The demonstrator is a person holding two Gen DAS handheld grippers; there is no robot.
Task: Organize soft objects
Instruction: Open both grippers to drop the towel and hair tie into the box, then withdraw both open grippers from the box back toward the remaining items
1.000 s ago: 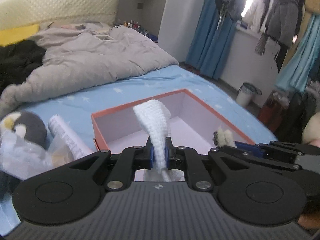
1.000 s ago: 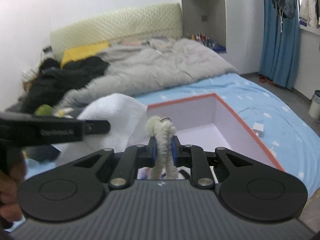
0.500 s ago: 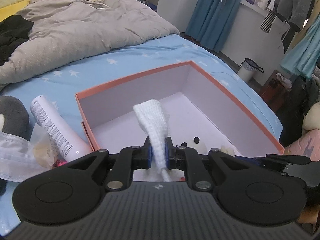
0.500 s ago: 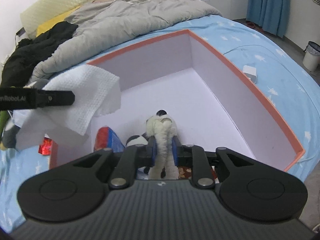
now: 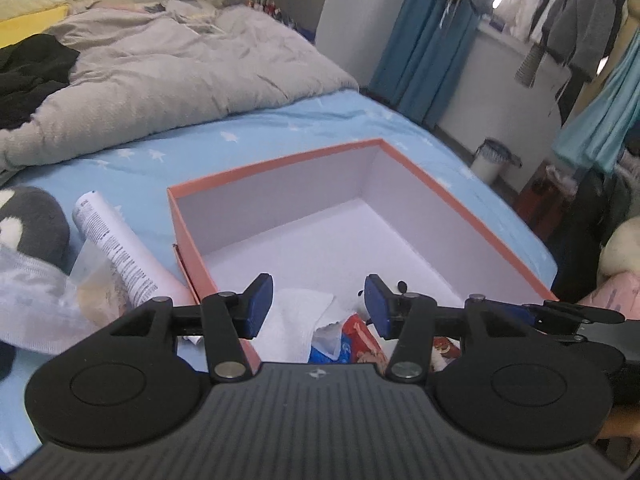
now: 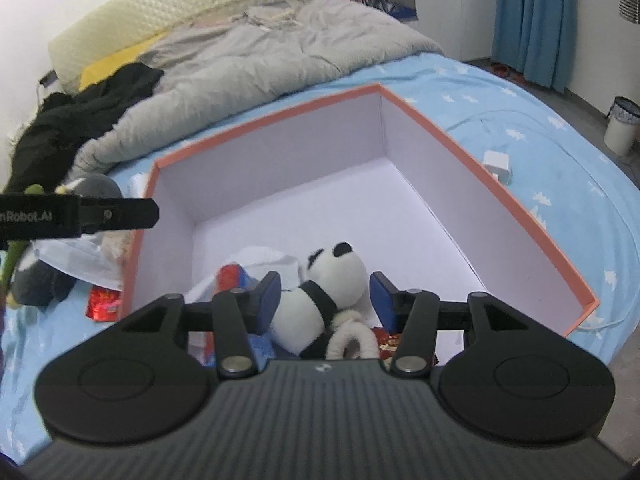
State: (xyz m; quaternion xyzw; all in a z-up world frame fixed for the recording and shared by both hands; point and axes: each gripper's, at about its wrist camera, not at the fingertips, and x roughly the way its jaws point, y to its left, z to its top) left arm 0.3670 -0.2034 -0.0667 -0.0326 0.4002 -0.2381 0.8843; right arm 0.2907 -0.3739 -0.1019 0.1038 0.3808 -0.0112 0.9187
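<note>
A small black-and-white plush panda [image 6: 320,300] with a looped cream cord lies on its side in the near corner of the open orange cardboard box with pale lilac walls [image 6: 460,184], which sits on the blue star-print bed. Just beside the panda, a crumpled white waffle-textured cloth [image 5: 300,316] rests on the box floor, next to red and blue snack packets [image 5: 352,340].

Both wrist views look steeply down, close in, sharing the orange box [image 5: 460,196] [image 6: 480,168] on the bed.
</note>
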